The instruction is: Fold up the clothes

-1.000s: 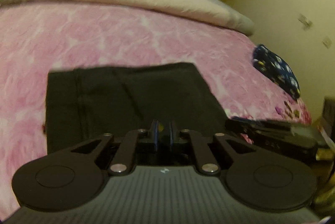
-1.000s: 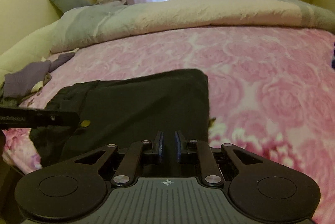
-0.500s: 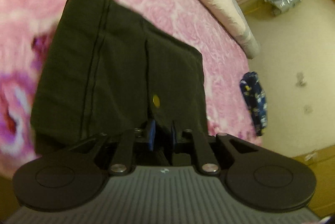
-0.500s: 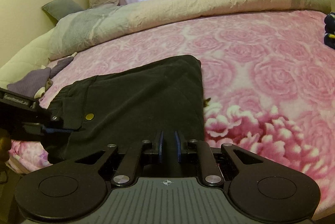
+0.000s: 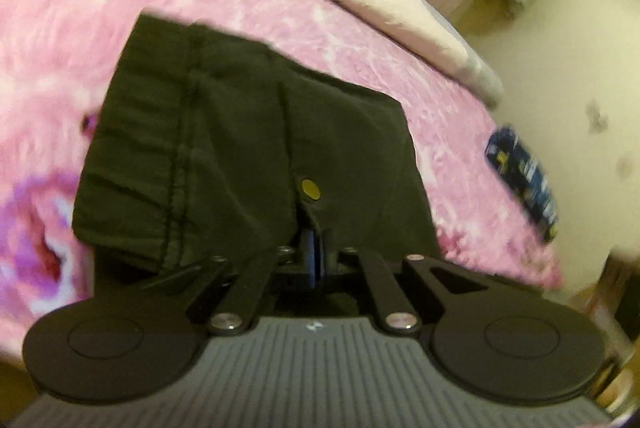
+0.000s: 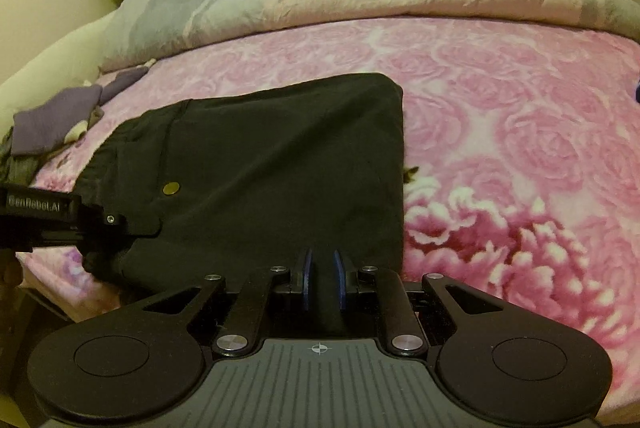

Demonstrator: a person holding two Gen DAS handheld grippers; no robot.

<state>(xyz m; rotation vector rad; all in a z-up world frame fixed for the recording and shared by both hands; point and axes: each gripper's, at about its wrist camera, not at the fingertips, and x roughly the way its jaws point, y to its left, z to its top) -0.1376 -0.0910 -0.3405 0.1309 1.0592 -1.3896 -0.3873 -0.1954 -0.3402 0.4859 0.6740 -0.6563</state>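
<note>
Trousers (image 6: 272,155), black, lay folded flat at bed's (image 6: 520,131) near edge. Left gripper (image 5: 316,256) pinched their hem; right gripper (image 6: 322,278) stood parted over cloth. Advice: lift both corners evenly.

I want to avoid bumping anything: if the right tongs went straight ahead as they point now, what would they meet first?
Most likely the black garment, whose near edge lies just ahead of the right tongs; depth is unclear.

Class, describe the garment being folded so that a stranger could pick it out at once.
Start at the pink rose-patterned bedspread. On its near edge lies the black garment, folded into a rectangle. Unlike the purple clothes beside it, it is black with one small yellow button.
</note>
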